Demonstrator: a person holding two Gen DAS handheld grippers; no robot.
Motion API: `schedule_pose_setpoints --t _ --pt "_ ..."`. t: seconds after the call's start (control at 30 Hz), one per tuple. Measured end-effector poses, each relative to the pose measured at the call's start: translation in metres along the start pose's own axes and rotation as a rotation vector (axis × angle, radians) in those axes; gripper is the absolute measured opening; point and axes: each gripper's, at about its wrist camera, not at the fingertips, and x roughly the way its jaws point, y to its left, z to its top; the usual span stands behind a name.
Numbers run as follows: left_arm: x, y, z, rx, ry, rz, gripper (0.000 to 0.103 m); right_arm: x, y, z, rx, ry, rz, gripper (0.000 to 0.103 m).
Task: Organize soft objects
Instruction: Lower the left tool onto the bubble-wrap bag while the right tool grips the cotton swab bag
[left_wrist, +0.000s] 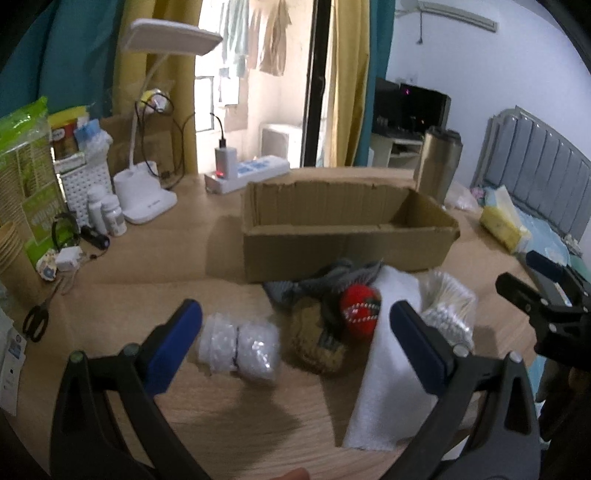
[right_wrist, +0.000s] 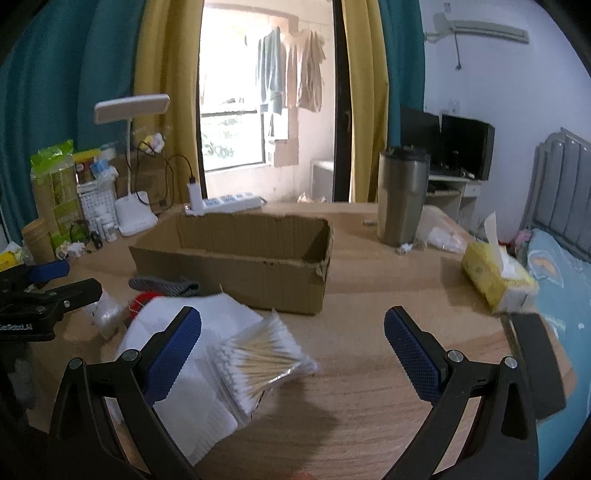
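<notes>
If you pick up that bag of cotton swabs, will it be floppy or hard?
The bag of cotton swabs probably feels light, since it holds only thin sticks. Its clear plastic looks smooth, so it may slip. The packed sticks likely keep it fairly stiff, unlike the white cloth beneath it.

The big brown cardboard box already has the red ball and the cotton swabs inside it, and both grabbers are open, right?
Not quite. The open brown cardboard box looks empty in both wrist views. The red knitted ball and the clear bag of cotton swabs lie on the wooden table in front of it. Both grippers do have open jaws.
</notes>
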Motion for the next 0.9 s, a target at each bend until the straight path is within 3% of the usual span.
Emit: schedule_pose_setpoints --t 0.47,0.9 --pt "0.044 0.036 -0.016 -0.075 0.177 0.056 0.102 0.044 0.012 -0.013 -0.012 0.143 0.022 0.101" --pt "0.054 0.048 -0.012 -0.104 0.227 0.044 0.102 0.080 0.022 -0.016 -0.036 0.274 0.050 0.101"
